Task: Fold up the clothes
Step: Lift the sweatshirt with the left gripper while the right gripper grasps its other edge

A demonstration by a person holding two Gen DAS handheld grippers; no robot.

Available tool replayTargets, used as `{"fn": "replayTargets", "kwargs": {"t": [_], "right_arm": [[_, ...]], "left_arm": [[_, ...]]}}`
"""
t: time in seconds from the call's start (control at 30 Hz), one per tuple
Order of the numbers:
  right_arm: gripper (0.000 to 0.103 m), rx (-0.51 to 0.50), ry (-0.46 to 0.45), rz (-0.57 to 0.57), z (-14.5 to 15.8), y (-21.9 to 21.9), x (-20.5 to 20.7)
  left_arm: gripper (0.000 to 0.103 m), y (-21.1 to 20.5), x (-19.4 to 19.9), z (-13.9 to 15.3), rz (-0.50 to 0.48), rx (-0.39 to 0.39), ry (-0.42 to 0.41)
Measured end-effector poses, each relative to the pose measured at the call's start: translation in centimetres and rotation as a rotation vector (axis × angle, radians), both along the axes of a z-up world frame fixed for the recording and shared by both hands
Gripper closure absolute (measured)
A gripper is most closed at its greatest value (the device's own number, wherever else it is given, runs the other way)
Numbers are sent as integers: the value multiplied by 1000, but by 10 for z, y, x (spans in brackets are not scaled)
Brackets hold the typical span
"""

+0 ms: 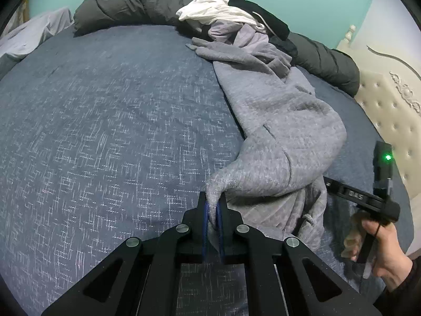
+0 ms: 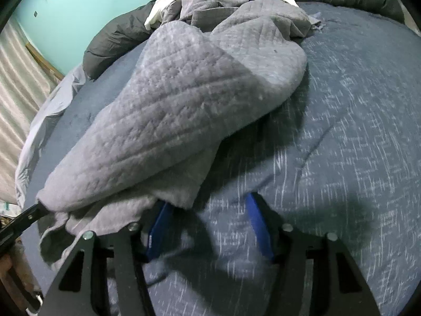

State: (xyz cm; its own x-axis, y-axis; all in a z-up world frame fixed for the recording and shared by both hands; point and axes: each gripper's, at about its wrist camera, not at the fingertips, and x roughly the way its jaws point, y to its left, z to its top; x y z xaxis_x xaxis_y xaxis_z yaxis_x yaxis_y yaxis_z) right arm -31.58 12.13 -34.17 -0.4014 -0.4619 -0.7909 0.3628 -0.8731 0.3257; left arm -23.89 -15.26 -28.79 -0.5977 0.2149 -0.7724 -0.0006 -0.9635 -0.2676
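Left gripper [image 1: 213, 205], bottom centre of its frame, is clamped on a corner of the grey quilted garment [image 1: 276, 131], which trails across the blue bedspread [image 1: 105, 131] toward upper right. Right gripper [image 2: 208, 226]: jaws wide, holding nothing, beside the garment's edge.

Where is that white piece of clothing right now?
In the left wrist view the white garment tops the clothes pile at the bed's far edge, beside a black garment and against the dark duvet.
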Motion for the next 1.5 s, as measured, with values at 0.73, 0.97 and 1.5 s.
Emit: {"fn": "replayTargets", "kwargs": {"t": [0.73,0.97,1.5], "right_arm": [[100,-109,344,-7,178,59,39],[100,-120,494,14,289,74,73],[100,-172,679,108,489,95,160]], "left_arm": [[98,20,30,124,-70,-1,199],[98,33,61,218,-95,-20,326],[98,34,142,406,-138,41,573]]}}
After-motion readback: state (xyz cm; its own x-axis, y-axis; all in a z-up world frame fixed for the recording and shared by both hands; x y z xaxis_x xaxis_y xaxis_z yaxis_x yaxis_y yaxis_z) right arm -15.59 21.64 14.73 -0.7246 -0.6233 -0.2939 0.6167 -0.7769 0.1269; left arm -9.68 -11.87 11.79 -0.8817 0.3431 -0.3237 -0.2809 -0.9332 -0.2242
